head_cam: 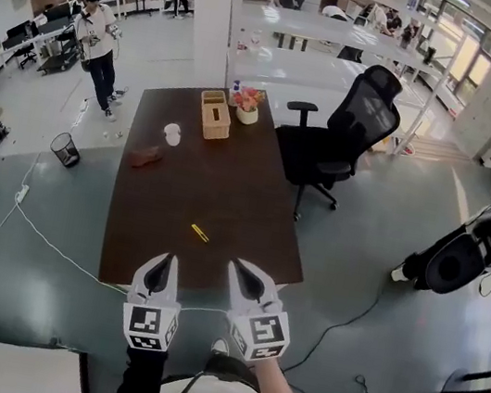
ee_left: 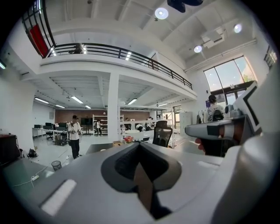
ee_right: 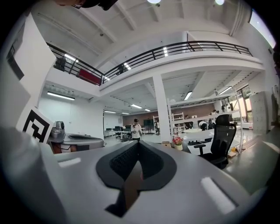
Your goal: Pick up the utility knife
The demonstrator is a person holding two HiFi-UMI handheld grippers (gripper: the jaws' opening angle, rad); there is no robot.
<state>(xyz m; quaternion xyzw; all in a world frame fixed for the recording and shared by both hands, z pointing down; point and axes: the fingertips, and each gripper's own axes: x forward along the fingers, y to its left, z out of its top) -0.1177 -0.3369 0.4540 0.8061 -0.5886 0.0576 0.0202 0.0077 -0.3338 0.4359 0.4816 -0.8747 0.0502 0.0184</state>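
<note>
Brown counter point(head_cam: 228, 188) held the slanted utility knife point(head_cam: 199, 233) just ahead, between left gripper point(head_cam: 162, 270) and right gripper point(head_cam: 243, 279); both jaws were shut and empty.

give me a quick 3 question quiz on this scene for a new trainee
1. True or false: the yellow utility knife lies on the dark table, with neither gripper touching it.
2. What stands beside the tissue box at the table's far end? A) a laptop B) a flower pot C) a kettle
3. Fill in: the jaws of the left gripper and the right gripper are both ____.
Key: 1 true; 2 B; 3 shut.
</note>
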